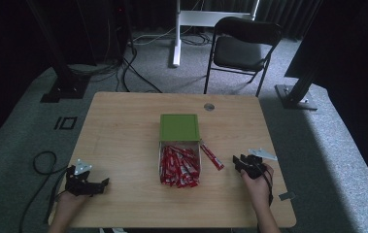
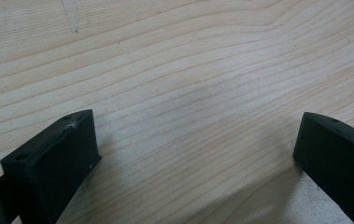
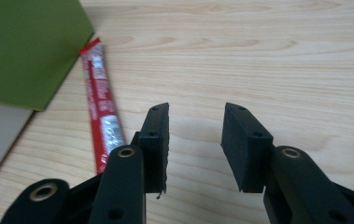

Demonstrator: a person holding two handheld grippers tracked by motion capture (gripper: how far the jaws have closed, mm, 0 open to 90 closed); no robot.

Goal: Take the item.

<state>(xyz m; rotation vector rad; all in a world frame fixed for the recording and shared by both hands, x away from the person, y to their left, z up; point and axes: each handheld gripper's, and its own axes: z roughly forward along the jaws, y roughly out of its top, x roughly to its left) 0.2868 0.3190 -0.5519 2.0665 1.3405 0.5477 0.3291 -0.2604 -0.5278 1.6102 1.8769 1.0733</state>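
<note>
In the high view, the right gripper [image 1: 247,162] sits at lower right, jaws moderately parted and empty. The loose red packet [image 1: 212,156] lies just left of it, long axis diagonal, beside the box of packets [image 1: 179,166] with its green lid [image 1: 179,127]. The left gripper [image 1: 87,183], lower left, gapes wide, well apart.

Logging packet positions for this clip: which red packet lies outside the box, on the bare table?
The lone red packet just right of the box, lying flat on the wood near the right gripper. All the other packets are piled inside the box.
</note>
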